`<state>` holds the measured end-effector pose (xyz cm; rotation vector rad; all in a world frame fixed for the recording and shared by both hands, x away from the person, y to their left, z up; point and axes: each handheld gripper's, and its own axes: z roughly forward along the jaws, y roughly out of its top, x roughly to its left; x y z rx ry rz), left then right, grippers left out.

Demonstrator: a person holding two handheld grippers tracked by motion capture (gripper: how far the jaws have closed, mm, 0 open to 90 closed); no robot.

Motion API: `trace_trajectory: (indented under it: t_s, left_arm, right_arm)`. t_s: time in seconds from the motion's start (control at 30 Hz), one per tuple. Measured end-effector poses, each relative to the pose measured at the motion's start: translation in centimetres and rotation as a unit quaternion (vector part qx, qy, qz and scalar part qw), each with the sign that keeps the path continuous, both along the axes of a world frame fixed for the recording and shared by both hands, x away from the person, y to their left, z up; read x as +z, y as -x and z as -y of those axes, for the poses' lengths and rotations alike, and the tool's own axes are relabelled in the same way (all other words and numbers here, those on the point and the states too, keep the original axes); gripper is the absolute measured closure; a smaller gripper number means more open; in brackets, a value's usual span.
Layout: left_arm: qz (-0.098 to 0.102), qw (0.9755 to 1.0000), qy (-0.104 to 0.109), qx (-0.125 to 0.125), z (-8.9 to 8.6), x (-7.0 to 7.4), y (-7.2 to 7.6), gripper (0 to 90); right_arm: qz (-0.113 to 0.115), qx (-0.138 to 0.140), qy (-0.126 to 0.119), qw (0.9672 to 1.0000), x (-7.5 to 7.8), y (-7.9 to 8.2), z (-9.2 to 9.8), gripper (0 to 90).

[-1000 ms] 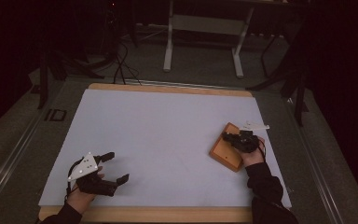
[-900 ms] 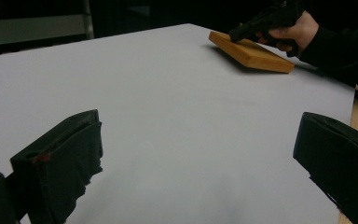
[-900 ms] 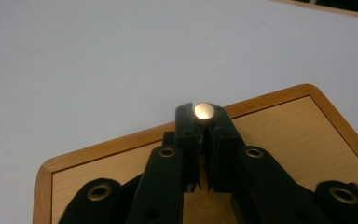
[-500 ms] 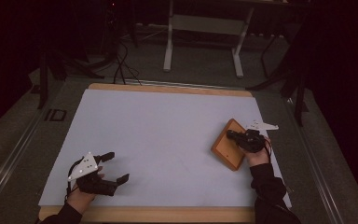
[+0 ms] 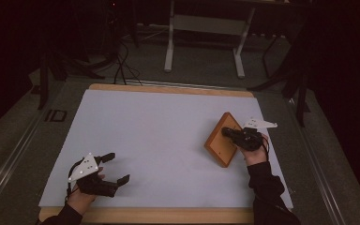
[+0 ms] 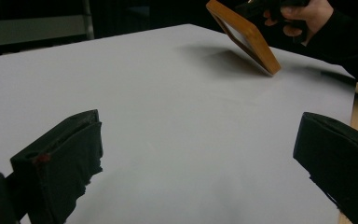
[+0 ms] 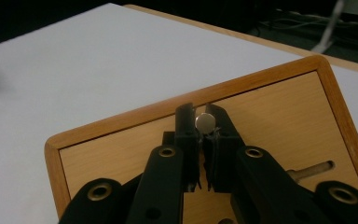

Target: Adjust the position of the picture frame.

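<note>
Now right gripper [image 7: 200, 128] jaws pinch knob [image 7: 205, 122] of tilted wooden tray [image 5: 223, 138]; left gripper [image 5: 114, 168] jaws wide.

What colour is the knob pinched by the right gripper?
Silver knob, clearest in the right gripper view.

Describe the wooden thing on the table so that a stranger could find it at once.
Start at the big white table and go to its right side, where the right gripper is. There a flat wooden board is held tilted, its low corner on the table. It is the one orange-brown thing, with a raised darker frame round a pale panel.
</note>
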<state>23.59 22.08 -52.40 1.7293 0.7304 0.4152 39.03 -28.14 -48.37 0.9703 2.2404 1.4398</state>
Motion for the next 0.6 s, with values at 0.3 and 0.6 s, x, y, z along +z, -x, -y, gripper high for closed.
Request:
trace_trajectory:
  t_s: [0.3,0.6]
  left_arm:
    - [0.002,1.0,0.001,-0.001,0.0,0.0,0.0,1.5]
    - [0.003,1.0,0.0,-0.002,0.0,0.1,0.1,1.5]
  right_arm:
    - [0.015,0.035,-0.014,0.9992,1.6,0.6,-3.1,85.0]
    - [0.018,0.059,-0.023,0.9978,2.1,1.5,-6.1,85.0]
